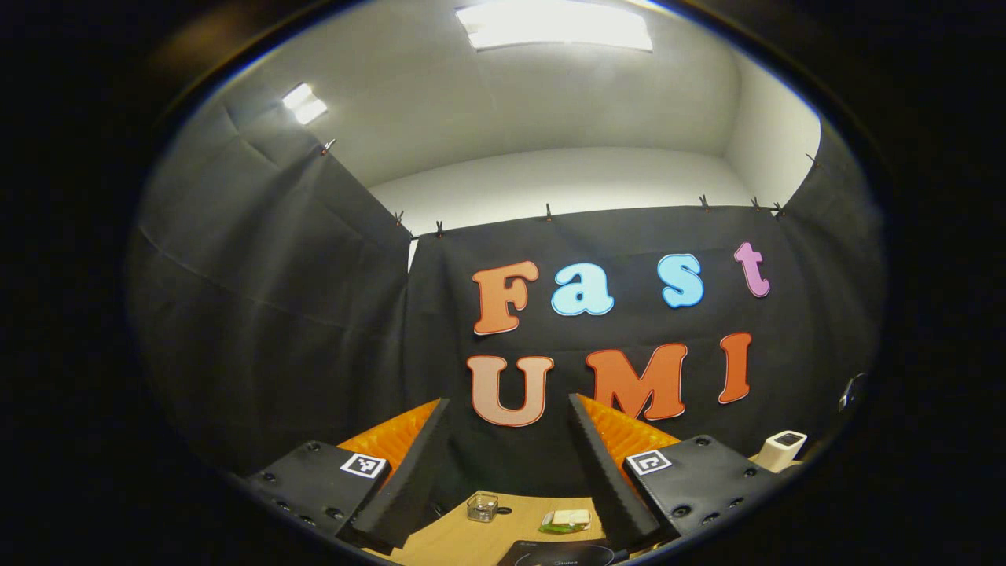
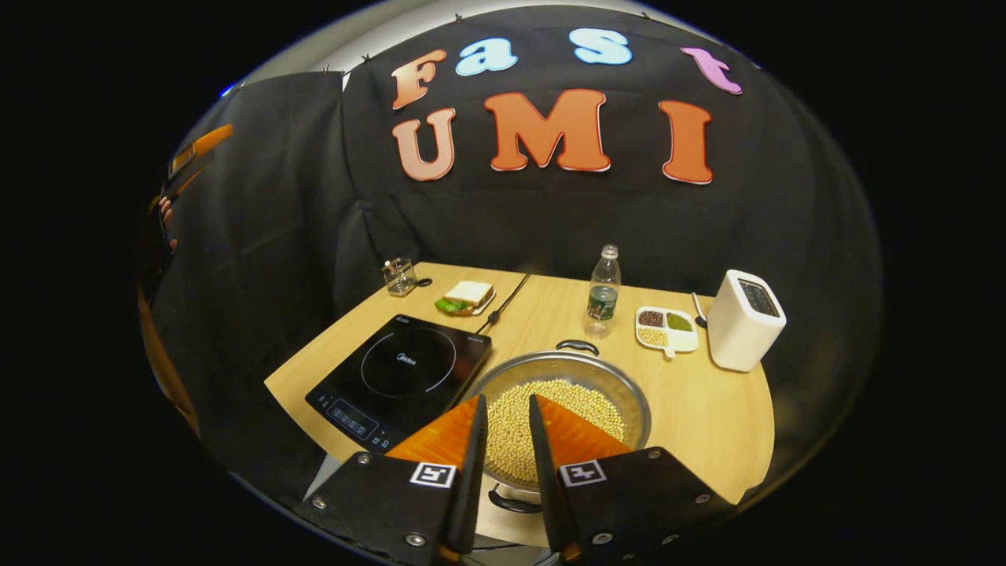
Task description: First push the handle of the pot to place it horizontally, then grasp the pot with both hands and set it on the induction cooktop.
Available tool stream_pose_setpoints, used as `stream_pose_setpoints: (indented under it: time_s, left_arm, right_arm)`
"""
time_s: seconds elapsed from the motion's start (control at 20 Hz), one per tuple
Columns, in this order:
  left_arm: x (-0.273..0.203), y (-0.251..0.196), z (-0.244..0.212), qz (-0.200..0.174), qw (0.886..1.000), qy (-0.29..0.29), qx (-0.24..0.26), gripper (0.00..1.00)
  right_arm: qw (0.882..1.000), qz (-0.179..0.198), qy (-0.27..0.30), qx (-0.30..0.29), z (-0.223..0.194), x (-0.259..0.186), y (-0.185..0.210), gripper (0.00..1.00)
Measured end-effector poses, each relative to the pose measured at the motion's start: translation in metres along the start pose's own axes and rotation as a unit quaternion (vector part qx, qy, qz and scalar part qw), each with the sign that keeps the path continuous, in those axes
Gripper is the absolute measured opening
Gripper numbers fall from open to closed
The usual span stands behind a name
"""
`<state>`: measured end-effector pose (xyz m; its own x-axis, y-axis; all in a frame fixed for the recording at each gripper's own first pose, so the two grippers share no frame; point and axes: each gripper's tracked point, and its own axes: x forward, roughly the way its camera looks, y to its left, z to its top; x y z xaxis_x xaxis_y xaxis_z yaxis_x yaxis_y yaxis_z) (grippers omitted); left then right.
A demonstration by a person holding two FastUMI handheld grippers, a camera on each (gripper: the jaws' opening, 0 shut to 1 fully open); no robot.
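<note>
A brand mark stands printed at the centre of the induction cooktop [image 2: 401, 373] ring in the right gripper view, too small to spell out. Each tool carries square black-and-white coded tags [image 2: 432, 474], without letters. The bottle [image 2: 603, 291] label at 12 o'clock is unreadable.

a round steel pot [image 2: 567, 376] full of pale beans is sitting on the desk [image 2: 707, 409], touching the black induction cooktop [image 2: 401, 373] beside it.

Silver pot [image 2: 621, 385] holds pale yellow beans [image 2: 542, 409]. Cooktop [image 2: 401, 369] black with white ring markings; table [image 2: 707, 409] light wood grain. Toaster [image 2: 743, 321] white; tray [image 2: 666, 328] white with brown, green, yellow fillings.
</note>
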<state>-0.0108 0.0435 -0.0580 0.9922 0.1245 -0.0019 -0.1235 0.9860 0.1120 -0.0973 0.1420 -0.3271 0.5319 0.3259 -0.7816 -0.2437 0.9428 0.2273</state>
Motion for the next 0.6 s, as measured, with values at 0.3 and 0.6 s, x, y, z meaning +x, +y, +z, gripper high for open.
stream_pose_setpoints:
  time_s: [0.3,0.6]
  left_arm:
    - [0.002,0.012,-0.022,0.013,1.0,0.021,0.011,0.96]
    - [0.003,0.02,-0.045,0.017,0.999,0.046,0.014,0.95]
  right_arm:
    - [0.997,0.022,0.076,0.007,-0.042,0.029,0.022,0.07]
    - [0.983,0.051,0.173,0.023,-0.097,0.044,0.046,0.0]
